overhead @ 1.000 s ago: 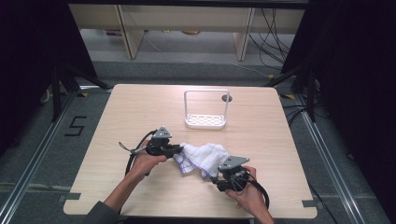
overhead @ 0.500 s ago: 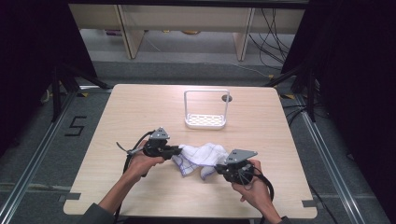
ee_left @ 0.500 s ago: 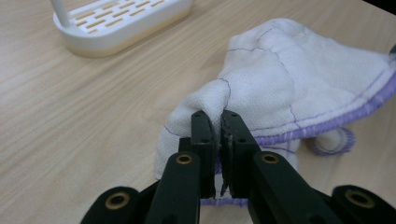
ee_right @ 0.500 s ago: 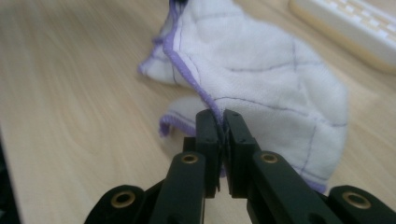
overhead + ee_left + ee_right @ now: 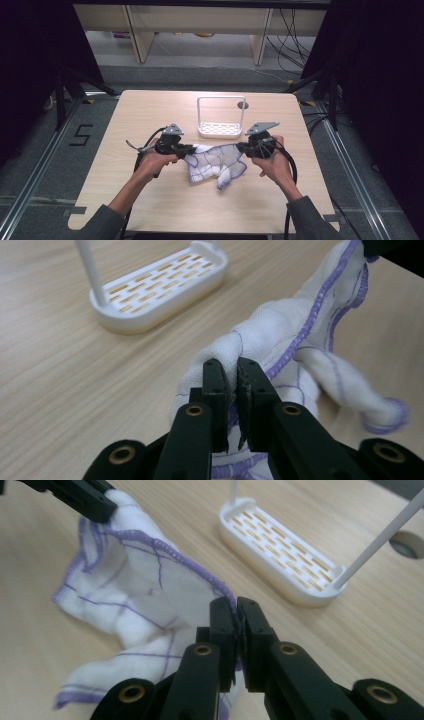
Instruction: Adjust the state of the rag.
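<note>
A white cloth with purple stitching [image 5: 216, 162] is held stretched at the centre of the high view, above the wooden table [image 5: 150, 110]. One edge is pinched by the left gripper [image 5: 192, 148], the opposite edge by the right gripper [image 5: 240, 146], whose jaws have just been closing. A white slotted rack [image 5: 220, 127] is seen above it. A "5" marking [image 5: 82, 135] is read on the floor at the left.

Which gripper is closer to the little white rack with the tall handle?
The right gripper. It sits just off the white rack, beside its right end, toward the person. The left gripper is a bit farther off, beyond the rack's left end. Both pinch the cloth.
</note>
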{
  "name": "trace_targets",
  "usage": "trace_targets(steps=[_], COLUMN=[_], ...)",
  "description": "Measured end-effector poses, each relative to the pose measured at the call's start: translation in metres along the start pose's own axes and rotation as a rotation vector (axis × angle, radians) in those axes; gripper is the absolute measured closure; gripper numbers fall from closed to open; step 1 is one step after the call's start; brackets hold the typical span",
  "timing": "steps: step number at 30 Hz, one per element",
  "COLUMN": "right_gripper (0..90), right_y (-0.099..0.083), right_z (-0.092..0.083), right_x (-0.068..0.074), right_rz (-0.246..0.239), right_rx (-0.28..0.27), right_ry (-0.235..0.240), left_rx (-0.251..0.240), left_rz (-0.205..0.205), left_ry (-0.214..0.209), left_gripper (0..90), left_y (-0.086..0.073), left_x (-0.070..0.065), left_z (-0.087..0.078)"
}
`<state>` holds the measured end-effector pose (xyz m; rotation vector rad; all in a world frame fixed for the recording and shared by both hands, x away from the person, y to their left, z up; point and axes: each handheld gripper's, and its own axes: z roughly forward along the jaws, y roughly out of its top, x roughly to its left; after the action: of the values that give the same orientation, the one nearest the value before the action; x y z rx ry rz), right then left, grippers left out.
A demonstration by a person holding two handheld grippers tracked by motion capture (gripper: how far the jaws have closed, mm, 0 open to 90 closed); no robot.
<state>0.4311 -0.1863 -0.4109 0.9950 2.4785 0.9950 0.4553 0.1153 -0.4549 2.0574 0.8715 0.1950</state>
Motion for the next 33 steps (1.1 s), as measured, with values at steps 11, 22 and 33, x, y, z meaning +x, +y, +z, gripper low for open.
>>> trace_targets(steps=[11, 22, 33], right_gripper=[71.8, 42.1, 37.4], right_y=[0.002, -0.004, -0.039], right_z=[0.064, 0.003, 0.004], right_x=[-0.026, -0.003, 0.053], right_rz=[0.070, 0.092, 0.076], right_rx=[0.097, -0.022, -0.032], right_ry=[-0.060, -0.077, 0.057], left_rx=[-0.011, -0.044, 0.043], left_rz=[-0.089, -0.159, -0.122], left_ry=[0.104, 0.058, 0.010], left_gripper=[45.0, 35.5, 40.6], left_y=[-0.010, -0.060, -0.074], left_x=[0.018, -0.005, -0.039], left_z=[0.006, -0.047, -0.013])
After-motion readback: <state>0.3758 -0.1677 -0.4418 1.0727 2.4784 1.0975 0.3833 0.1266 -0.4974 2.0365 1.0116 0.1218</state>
